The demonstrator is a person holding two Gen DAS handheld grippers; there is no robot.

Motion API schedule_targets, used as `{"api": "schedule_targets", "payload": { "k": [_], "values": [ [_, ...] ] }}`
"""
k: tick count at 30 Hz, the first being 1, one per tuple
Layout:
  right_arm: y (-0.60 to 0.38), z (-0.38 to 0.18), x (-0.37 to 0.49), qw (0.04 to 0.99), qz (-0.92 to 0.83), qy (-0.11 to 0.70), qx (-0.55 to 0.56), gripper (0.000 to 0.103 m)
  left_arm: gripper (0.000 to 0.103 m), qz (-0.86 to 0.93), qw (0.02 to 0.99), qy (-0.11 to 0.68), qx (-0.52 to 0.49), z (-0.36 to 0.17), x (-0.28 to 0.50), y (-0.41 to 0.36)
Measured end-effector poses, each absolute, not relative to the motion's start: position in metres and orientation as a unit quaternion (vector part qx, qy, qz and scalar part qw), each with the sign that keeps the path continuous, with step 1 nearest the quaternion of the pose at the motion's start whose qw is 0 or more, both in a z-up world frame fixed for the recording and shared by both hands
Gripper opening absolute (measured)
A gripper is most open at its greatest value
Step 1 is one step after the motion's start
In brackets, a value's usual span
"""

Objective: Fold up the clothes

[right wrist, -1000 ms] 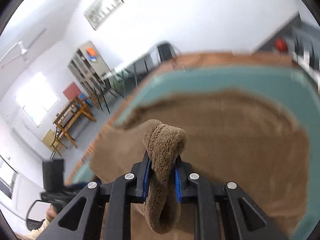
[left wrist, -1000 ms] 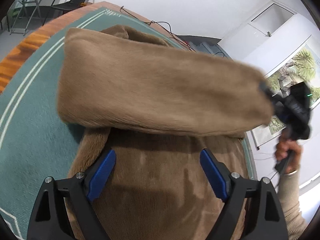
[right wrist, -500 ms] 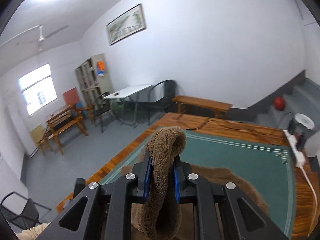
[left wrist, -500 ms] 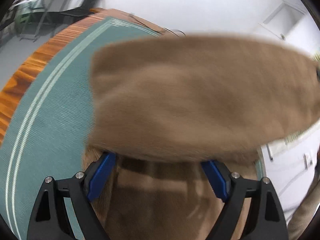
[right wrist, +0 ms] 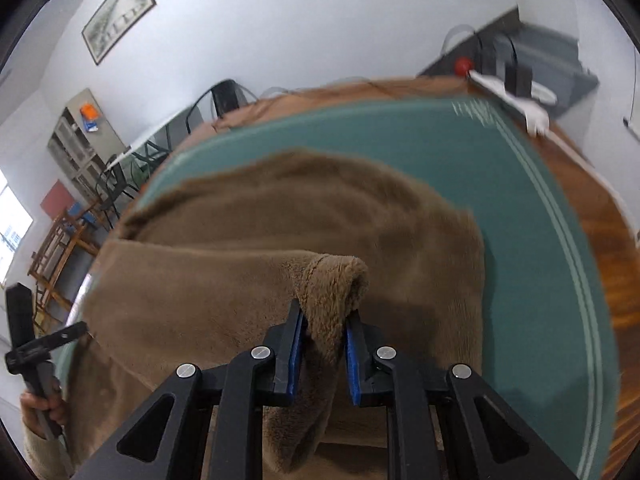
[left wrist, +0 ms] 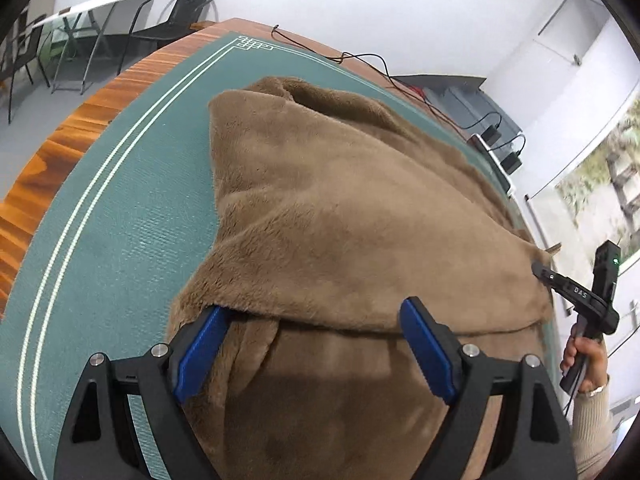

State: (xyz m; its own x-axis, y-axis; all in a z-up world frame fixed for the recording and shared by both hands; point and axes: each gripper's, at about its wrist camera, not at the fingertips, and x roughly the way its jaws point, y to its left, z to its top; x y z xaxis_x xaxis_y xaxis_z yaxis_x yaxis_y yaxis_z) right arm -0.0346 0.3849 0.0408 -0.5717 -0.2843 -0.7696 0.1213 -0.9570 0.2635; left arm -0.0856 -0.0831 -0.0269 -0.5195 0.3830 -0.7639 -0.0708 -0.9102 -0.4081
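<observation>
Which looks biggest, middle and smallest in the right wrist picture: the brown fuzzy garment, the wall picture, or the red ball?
1. Brown fuzzy garment, though it is nearest the camera.
2. Wall picture.
3. Red ball, tiny and far away.

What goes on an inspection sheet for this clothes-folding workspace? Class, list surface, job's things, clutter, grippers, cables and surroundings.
Surface: green mat with white border lines on a wooden table.
Job's things: brown fleece garment, one part folded over the rest.
Clutter: nothing seen on the mat.
Grippers: left gripper open over the garment; right gripper shut on a garment edge.
Cables: black cables and a power strip along the table edge.
Surroundings: black chair, framed picture, shelving.
</observation>
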Motion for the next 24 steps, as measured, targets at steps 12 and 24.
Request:
{"api": "schedule_targets", "payload": {
  "k": [12, 24],
  "values": [
    [0.382, 0.057, 0.000, 0.085, -0.919, 0.009, 0.386, 0.073, 0.089, 0.867, 0.116, -0.089, -0.477, -0.017, -0.052, -0.079],
    [0.314, 0.035, 0.014, 0.184, -0.901, 0.073, 0.386, 0.073, 0.089, 0.879, 0.124, -0.112, -0.447, 0.009, -0.089, -0.054]
  ]
}}
